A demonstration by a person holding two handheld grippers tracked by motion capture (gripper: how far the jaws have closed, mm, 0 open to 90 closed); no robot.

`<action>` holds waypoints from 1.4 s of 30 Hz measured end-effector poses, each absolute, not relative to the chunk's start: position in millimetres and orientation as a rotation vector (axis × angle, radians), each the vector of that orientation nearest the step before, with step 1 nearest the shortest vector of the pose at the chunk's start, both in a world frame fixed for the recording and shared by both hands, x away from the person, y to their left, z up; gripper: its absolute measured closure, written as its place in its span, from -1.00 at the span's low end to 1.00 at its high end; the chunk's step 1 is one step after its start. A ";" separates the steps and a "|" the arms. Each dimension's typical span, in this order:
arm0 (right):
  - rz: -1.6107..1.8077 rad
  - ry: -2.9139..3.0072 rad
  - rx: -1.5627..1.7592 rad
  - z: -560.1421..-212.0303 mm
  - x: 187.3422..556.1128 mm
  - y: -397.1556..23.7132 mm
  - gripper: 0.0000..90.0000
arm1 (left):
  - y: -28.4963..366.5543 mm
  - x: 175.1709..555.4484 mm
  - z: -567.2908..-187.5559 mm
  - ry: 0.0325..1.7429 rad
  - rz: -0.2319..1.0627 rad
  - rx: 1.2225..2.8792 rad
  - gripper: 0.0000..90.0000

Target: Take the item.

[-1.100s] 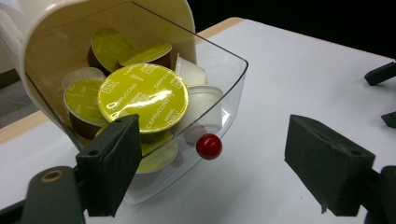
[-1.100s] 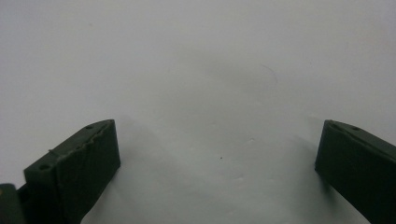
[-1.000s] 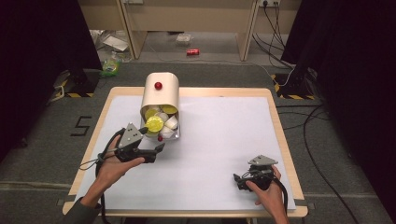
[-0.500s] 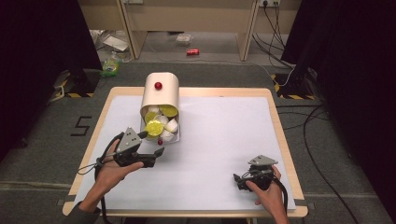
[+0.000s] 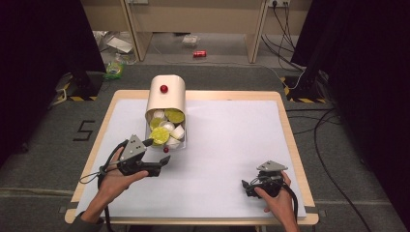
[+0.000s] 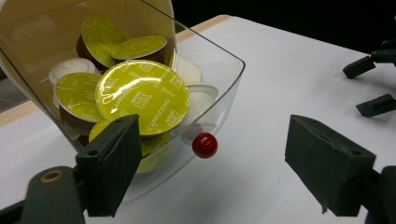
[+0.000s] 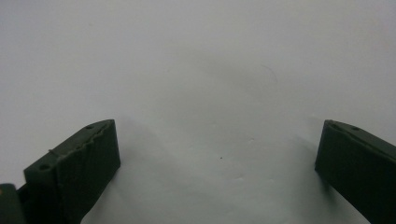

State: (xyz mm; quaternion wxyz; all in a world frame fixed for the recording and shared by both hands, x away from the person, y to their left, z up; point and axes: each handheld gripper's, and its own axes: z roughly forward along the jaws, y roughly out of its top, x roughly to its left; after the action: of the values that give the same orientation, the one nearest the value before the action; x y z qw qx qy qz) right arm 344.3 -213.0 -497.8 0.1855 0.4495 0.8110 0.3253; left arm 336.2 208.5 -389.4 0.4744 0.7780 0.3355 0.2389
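A cream, round-topped box [image 5: 166, 96] with a red knob [image 5: 164, 89] stands at the table's far left. From its front a clear drawer [image 6: 219, 79] slides out, holding several yellow-green-lidded and white capsules [image 6: 142, 95]. The drawer carries a small red ball knob [image 6: 204, 145] on its front wall. My left gripper [image 5: 163, 166] is open just in front of the drawer, and the knob lies ahead of its gap [image 6: 219, 172], untouched. My right gripper [image 5: 246, 188] rests near the front right of the table, open over bare white surface [image 7: 217, 163].
A white sheet [image 5: 232, 140] covers the wooden table [image 5: 285, 125]. The right gripper's two black jaw tips [image 6: 373, 105] show far off in the left gripper view. Cables [image 5: 333, 121] and a red can [image 5: 199, 53] lie on the floor beyond.
My left gripper has drawn back slightly toward the near edge, away from the drawer. The right gripper has stayed put.
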 end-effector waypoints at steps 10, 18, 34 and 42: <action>0.919 2.285 1.272 -497.8 344.2 -212.8 -0.99 | 211.4 338.7 -383.2 0.835 0.557 1.871 -0.59; 0.920 2.284 1.267 -497.8 344.4 -212.9 -0.99 | 214.7 341.9 -373.7 0.843 0.598 1.841 -0.59; 0.918 2.284 1.270 -497.8 344.3 -212.8 -0.99 | 215.1 361.6 -371.5 0.889 0.652 1.827 -0.56; 0.918 2.284 1.269 -497.8 344.3 -212.8 -0.99 | 208.3 373.2 -373.5 0.895 0.664 1.861 -0.53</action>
State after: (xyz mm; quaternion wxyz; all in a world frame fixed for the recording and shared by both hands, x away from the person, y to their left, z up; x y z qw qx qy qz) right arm 344.3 -212.8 -497.8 0.1851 0.4505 0.8104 0.3257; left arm 373.2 208.3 -373.5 0.4673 0.7585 0.3646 0.2708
